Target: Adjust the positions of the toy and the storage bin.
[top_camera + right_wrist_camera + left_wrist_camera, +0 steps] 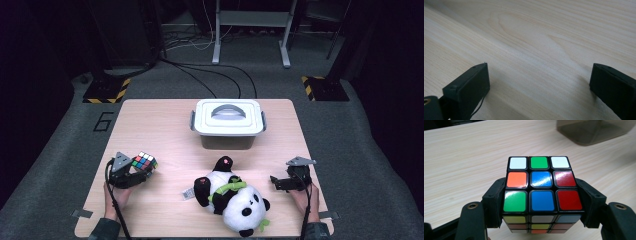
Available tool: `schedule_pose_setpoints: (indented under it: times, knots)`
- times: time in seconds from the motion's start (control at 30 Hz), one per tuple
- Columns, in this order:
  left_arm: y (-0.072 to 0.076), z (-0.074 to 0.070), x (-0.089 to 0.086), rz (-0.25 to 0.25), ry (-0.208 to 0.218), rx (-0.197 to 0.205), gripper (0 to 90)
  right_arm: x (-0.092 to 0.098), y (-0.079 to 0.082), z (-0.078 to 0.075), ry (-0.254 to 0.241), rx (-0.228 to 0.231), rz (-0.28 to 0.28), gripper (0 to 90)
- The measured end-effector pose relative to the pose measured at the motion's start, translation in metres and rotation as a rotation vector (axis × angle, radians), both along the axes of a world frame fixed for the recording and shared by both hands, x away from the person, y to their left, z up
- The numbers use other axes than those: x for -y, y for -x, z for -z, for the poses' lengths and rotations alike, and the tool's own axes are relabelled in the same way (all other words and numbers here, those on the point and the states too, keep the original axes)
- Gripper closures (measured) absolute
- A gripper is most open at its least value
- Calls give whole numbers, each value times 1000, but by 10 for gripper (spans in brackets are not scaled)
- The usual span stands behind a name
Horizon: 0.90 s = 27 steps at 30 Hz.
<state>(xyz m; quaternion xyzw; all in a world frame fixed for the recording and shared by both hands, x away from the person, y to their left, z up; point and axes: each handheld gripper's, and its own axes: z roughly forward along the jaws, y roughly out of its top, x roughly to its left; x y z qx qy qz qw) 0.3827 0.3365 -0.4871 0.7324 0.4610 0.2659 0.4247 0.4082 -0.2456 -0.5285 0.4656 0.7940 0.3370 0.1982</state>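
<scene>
The left gripper (541, 202) clamps the cube (541, 192) by two opposite faces at the desk's (165, 125) left; the right gripper (539, 82) stands open, empty. Probably light, rigid, glossy: flat side faces grip best.

The left gripper (140, 172) seemingly clamps the puzzle cube (144, 162); the toy panda (231, 201) lies near the lidded box (228, 123).

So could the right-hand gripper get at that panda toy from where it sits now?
Probably yes. The right gripper has its jaws open with nothing in them, and bare table lies between it and the stuffed panda beside it, with nothing in the way.
</scene>
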Motion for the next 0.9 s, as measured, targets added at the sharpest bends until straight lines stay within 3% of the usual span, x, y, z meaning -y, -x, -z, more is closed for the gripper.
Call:
schedule_pose_setpoints:
  times: [0.43,0.9]
  knots:
    - [-7,-1,-44,-118,-1,2,341,0,0,0,0,0,1,21]
    - [-33,-1,-81,-220,-15,-19,341,0,0,0,2,0,3,21]
